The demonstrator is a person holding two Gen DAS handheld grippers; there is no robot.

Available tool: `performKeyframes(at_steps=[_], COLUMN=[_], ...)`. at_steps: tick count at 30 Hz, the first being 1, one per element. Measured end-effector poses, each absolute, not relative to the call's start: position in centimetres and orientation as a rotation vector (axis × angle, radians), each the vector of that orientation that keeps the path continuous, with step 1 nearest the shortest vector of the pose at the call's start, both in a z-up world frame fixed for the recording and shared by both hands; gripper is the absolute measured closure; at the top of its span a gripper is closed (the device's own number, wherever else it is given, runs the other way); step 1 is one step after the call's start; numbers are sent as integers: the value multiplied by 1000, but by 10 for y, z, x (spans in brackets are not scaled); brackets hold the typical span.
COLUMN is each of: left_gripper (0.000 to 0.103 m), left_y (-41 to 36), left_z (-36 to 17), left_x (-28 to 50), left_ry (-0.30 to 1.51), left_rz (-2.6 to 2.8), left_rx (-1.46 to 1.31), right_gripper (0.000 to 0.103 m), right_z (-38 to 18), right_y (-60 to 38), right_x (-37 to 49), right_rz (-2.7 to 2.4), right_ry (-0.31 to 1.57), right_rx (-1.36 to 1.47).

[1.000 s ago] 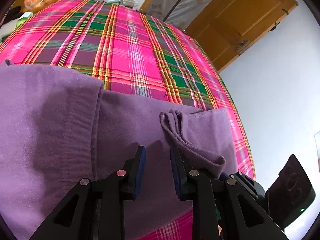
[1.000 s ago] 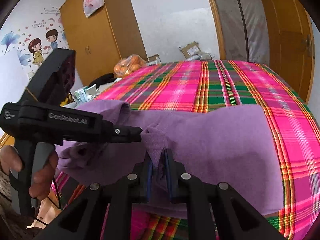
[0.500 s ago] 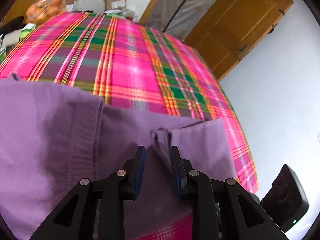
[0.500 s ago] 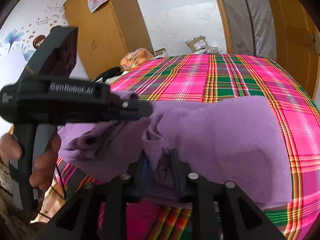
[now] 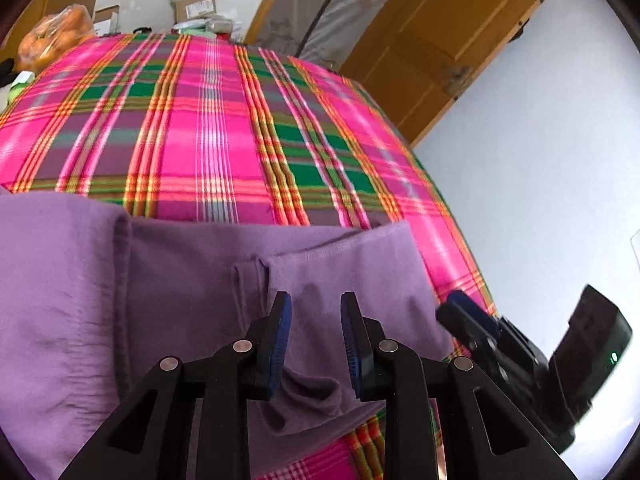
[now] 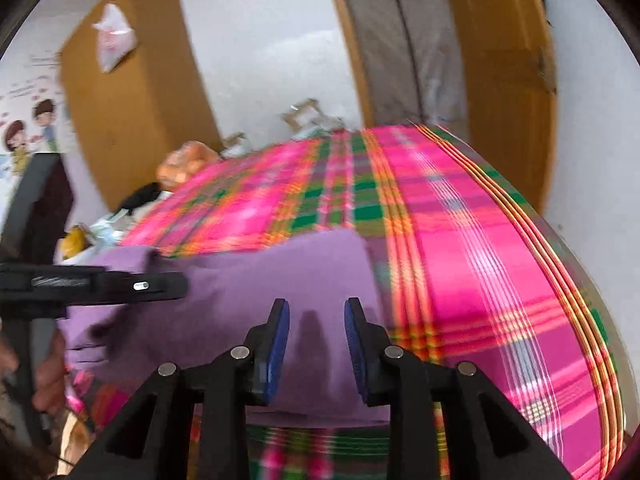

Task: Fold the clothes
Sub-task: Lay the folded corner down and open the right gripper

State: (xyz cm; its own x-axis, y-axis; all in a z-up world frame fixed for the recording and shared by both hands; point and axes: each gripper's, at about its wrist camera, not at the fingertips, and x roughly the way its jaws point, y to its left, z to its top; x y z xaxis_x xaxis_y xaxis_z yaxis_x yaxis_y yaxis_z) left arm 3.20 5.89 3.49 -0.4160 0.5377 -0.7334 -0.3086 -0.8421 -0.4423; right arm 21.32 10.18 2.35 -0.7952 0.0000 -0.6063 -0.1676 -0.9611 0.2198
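left wrist view: the left tongs (image 5: 315,332) stand spread apart, their blue pads clear of the cloth, hovering over the near edge of the purple garment (image 5: 168,292). the garment lies flat on a bed covered with a pink, green and orange plaid sheet (image 5: 208,136), with a folded layer and a seam on its left and a small crease just ahead of the tongs. the right tongs (image 5: 472,320) show at the lower right, beside the garment's right edge; from here i cannot tell how they stand. a wooden door (image 5: 448,36) stands behind the bed.

right wrist view, blurred: the right tongs (image 6: 317,338) are spread, holding nothing, above the purple garment (image 6: 256,292) on the plaid sheet (image 6: 480,264). the left tongs (image 6: 120,286) reach in from the left over the garment. a wooden wardrobe (image 6: 136,112) stands behind.
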Motion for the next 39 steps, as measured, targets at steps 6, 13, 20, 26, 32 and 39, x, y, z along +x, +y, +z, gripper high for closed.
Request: performKeyframes(at_steps=[6,13,20,26,32,39], left_gripper=[77,77,77,77,77,77], left_y=[59,54,54,47,49,52], left_z=[24,16,15,13,13,13], left_x=[33,39,42,44,45,51], left_ry=[-257,-202,-190,-217,-196,-145], left_rz=[2278,2296,2306,2305,2318,2359], left_rx=[-1341,-1359,-1364,-1373,-1368,-1349], right_gripper=[75,75,75,75,75,75], right_z=[7,14,38,21,13,22], right_y=[106,108,104,102,108,99], right_x=[207,205,173,138,133,144], right_rz=[2815,2814,2908,2807,2780,2774], right_ry=[369,390,350,319,366,311], right_rx=[-1034,-1054,-993,-1141,-1183,-1168])
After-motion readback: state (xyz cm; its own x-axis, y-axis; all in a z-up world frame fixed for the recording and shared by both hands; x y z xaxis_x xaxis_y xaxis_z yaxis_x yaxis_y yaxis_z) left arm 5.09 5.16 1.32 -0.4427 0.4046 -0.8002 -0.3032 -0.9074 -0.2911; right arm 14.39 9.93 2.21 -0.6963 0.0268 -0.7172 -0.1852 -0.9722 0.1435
